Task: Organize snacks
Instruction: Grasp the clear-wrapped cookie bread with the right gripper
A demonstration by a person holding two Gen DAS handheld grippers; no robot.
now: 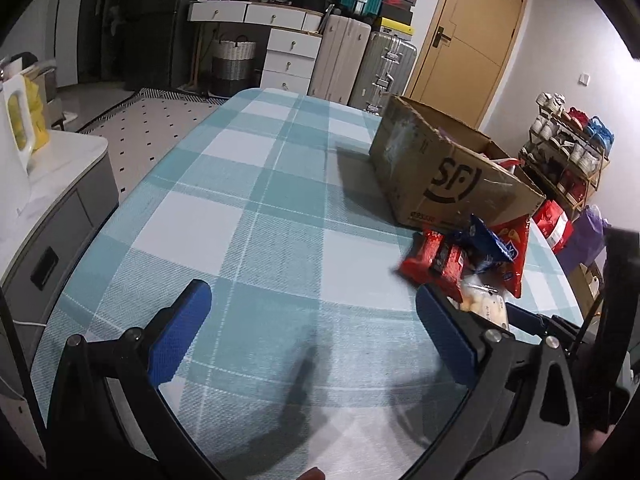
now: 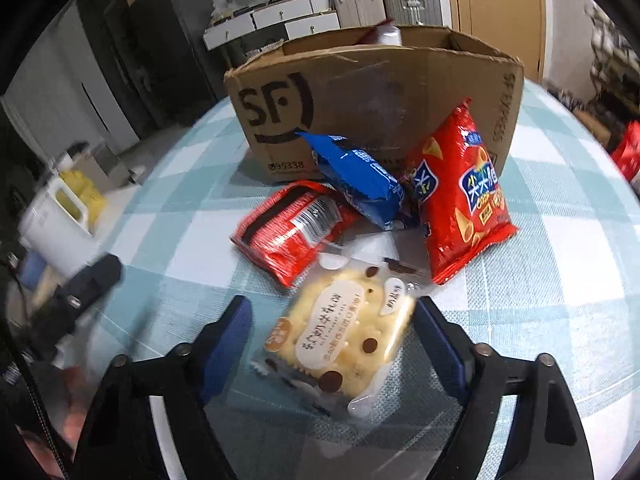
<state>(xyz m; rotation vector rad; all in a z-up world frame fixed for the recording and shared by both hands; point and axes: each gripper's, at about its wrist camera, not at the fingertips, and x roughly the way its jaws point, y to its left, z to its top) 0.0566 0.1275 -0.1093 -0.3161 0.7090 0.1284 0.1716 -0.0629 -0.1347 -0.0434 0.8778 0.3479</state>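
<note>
Right under the right gripper [image 2: 334, 340] lies a clear cookie pack [image 2: 340, 336]. Its blue fingers [image 2: 226, 344] are wide apart, one on each side of the pack, not touching it. The pack rests on the checked tabletop [image 2: 560, 300]. Just behind it sits a red wafer pack [image 2: 292, 228], a blue snack bag [image 2: 356, 184] and a red chip bag [image 2: 460, 192]. The blue bag and the chip bag lean on the brown box [image 2: 372, 96] marked SF. The left gripper [image 1: 312, 320] hangs over bare cloth, well to the left of the snacks, and its fingers [image 1: 180, 332] are wide apart too, with nothing in them. The box [image 1: 448, 172] is open on top
</note>
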